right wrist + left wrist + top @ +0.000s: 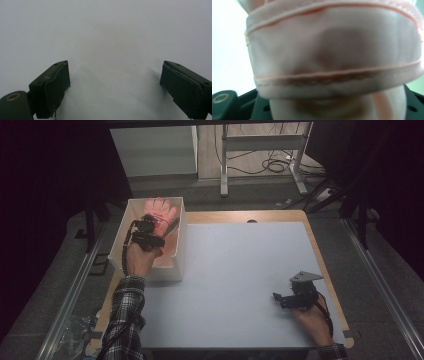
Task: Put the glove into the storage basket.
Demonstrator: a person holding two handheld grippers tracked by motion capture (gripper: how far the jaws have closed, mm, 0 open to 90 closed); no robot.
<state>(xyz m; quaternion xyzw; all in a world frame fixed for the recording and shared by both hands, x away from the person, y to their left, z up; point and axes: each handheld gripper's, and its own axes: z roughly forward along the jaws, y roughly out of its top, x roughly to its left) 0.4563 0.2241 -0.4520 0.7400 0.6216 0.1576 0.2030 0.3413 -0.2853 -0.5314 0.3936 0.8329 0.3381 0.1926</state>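
A pale pink cloth (162, 210) with stitched hems is bunched up inside a white box (182, 251) at the table's far left. My left gripper (167, 225) is in the box and shut on the cloth, which rises past the box's back rim. In the left gripper view the pink cloth (332, 50) hangs right against the camera and hides both jaws. My right gripper (279, 299) rests low over the white table top (240, 265) at the near right. It is open, its jaws (115, 85) wide apart with nothing between them.
The table's wooden edge (327, 270) runs along the right side. Beyond the far edge stand a metal desk frame (225, 165) and loose cables (275, 165) on the floor. A plaid sleeve (125, 315) comes in at the bottom left.
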